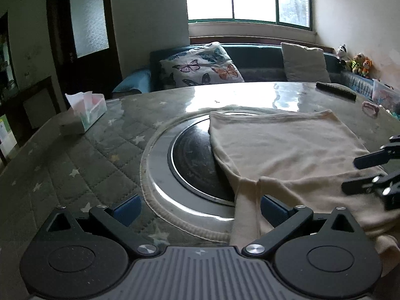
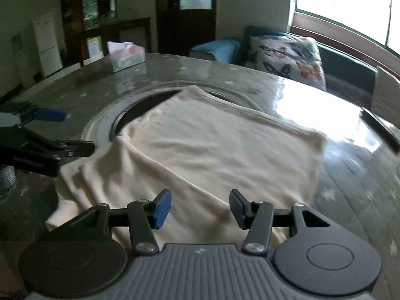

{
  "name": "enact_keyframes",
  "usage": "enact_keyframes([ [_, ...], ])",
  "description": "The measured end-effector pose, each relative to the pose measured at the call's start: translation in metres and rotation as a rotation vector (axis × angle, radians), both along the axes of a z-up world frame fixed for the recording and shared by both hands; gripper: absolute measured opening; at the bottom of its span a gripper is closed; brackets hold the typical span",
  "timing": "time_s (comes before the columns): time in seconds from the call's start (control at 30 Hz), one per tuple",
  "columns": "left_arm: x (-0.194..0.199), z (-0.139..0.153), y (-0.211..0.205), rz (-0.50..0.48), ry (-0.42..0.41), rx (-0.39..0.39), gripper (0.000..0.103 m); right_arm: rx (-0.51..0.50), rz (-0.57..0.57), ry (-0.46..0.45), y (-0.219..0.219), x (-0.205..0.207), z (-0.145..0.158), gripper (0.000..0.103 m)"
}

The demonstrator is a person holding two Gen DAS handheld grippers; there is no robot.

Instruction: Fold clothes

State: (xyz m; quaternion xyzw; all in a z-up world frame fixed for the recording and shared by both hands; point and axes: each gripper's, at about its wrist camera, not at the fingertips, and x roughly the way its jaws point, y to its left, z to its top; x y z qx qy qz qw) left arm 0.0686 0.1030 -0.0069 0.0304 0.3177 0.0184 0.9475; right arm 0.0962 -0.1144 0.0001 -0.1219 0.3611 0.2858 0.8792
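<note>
Garment: cream garment [image 1: 282, 147] lies spread on the table [image 1: 82, 160], partly draped over the round dark inset [image 1: 192, 165] at the table's centre; in the right wrist view it fills the middle of the frame [image 2: 207, 150].
Long axis: judged to run from the bunched near edge at the bottom of both frames toward the flat far hem in the upper middle, so a fold would carry the near edge away from the person.
Left gripper: left gripper [image 1: 198, 206] sits low at the bottom of its frame, jaws spread wide; a folded strip of the garment hangs just inside the right-hand finger, but nothing is pinched.
Right gripper: right gripper [image 2: 200, 208] hovers over the near part of the cloth, jaws apart, holding nothing.
Bearing: the cloth lies straight ahead of the right gripper and ahead and to the right of the left one.
Nearer hand: both are at the near edge; the right is centred on the fabric, the left only at its corner.
Next move (judgement): each gripper needs to close on the near edge before lifting.
Bystanders: tissue box [image 1: 86, 111] stands at the left of the left wrist frame, well apart from the cloth.
</note>
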Motion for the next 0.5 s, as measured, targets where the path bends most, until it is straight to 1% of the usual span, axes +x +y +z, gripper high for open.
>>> enact_keyframes([
  [0.03, 0.0, 0.0, 0.003, 0.005, 0.002, -0.004, 0.103, -0.003, 0.015, -0.004, 0.007, 0.0, 0.0, 0.053],
  [0.07, 0.0, 0.0, 0.006, 0.011, 0.003, -0.006, 0.103, -0.006, 0.029, -0.008, 0.014, 0.001, 0.0, 0.056],
  [0.33, -0.002, -0.002, 0.034, 0.06, 0.008, -0.049, 0.103, -0.079, 0.132, -0.053, 0.074, 0.005, -0.011, 0.056],
  [0.5, -0.001, -0.002, 0.046, 0.072, 0.004, -0.073, 0.103, -0.103, 0.2, -0.079, 0.1, -0.006, -0.01, 0.056],
])
